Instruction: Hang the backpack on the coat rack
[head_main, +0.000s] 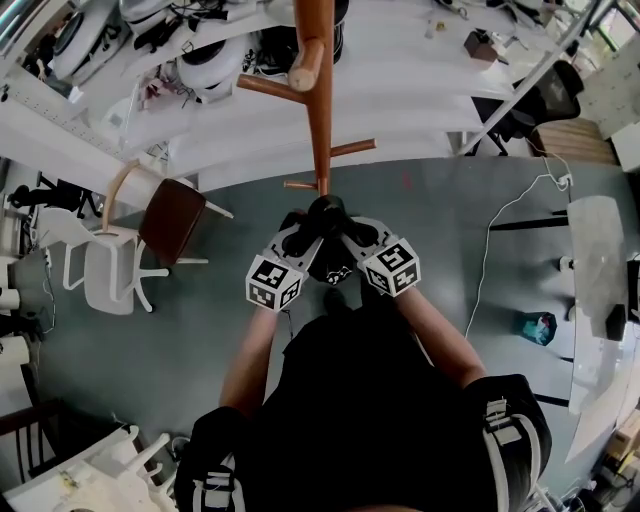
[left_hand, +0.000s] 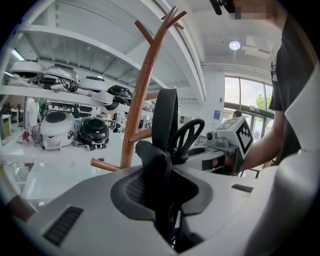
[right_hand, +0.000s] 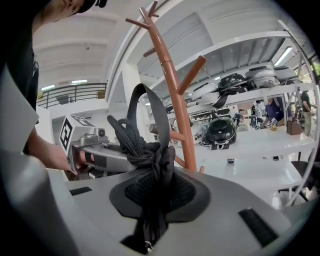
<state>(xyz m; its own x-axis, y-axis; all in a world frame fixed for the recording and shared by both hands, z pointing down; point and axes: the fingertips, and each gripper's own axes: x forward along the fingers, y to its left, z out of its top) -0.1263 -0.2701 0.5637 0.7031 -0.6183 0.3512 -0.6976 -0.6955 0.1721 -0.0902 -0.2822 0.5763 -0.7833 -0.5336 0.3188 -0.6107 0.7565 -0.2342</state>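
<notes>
The wooden coat rack (head_main: 319, 110) stands just ahead of me, its pegs (head_main: 268, 86) branching off the pole. Both grippers meet at its base side by side. My left gripper (head_main: 300, 228) is shut on a black strap of the backpack (head_main: 329, 262), which hangs dark between the two marker cubes. In the left gripper view the strap (left_hand: 164, 117) and a loop handle (left_hand: 188, 136) rise from the left gripper (left_hand: 162, 187), with the coat rack (left_hand: 141, 85) behind. My right gripper (right_hand: 151, 192) is shut on a knotted bunch of backpack straps (right_hand: 145, 150); the coat rack (right_hand: 176, 95) is close behind.
White shelves (head_main: 400, 95) with helmets (left_hand: 92, 131) run behind the rack. A brown chair (head_main: 170, 218) and a white chair (head_main: 108, 272) stand to the left on the grey floor. A white desk (head_main: 597, 270) and a trailing cable (head_main: 490, 250) are on the right.
</notes>
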